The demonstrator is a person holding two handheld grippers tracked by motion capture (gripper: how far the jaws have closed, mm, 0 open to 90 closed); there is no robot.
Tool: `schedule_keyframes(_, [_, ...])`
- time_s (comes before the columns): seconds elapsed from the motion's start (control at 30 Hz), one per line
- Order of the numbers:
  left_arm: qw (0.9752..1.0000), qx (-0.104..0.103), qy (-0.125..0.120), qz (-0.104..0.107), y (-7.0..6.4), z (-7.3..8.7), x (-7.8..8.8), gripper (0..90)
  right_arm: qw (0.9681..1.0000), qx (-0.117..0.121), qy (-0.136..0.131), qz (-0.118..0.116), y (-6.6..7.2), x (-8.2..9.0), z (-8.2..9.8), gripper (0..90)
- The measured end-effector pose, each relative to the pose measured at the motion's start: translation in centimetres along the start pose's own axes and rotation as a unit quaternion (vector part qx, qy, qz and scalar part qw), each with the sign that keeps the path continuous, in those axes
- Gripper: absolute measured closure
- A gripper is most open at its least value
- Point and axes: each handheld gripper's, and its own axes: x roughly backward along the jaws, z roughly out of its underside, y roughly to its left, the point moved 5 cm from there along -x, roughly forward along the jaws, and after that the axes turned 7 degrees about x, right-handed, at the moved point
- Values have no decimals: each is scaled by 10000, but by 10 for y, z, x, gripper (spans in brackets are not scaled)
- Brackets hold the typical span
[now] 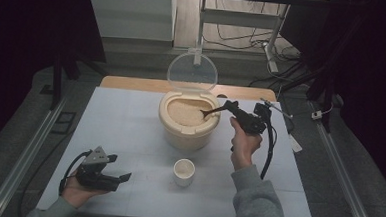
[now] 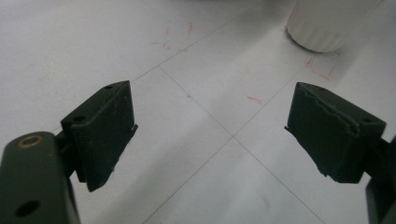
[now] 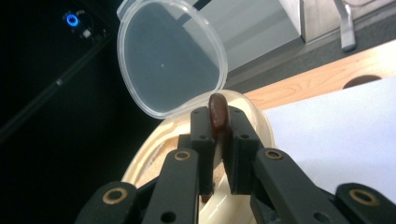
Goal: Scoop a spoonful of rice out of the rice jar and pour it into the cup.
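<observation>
The right gripper (image 1: 233,108) has its jaws pinched on the handle of a dark brown spoon (image 1: 212,111). In the right gripper view the rounded end of that handle (image 3: 218,112) sticks up above the two pressed-together pads, standing nearly upright between them. In the high view the spoon's long axis runs almost level across the picture, tilting slightly down to the left — the bowl end points away from the gripper and sits over the rice inside the cream container (image 1: 187,133), near its right rim. Whether the bowl touches the grains cannot be told.

The container stands at the middle of the white worktop (image 1: 130,130), toward the far edge, with its clear hinged lid (image 1: 192,72) tipped up and open behind it. A small white cup (image 1: 183,171) stands on the worktop just in front of the container, well apart from the spoon.

The left gripper (image 1: 120,177) rests low at the near left of the worktop, jaws spread wide with nothing between them — bare worktop shows in the gap, and the foot of the cup sits beyond at the upper right of the left gripper view.
</observation>
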Motion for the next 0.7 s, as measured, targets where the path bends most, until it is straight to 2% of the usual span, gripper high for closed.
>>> schedule_keyframes(0.27, [10000,-37,4,-10,-1,0,0,151,9991,-422,5,-60,-5,4,-2,833])
schedule_keyframes(0.4, [10000,-40,3,-13,-1,0,0,153,9970,-748,-62,-179,-8,6,-4,833])
schedule_keyframes(0.57, [10000,-71,14,-24,-2,0,0,154,9945,-1019,-74,-248,-12,7,-6,833])
schedule_keyframes(0.7, [10000,-74,13,-37,-1,0,0,155,9930,-1147,-49,-290,-14,8,-6,833])
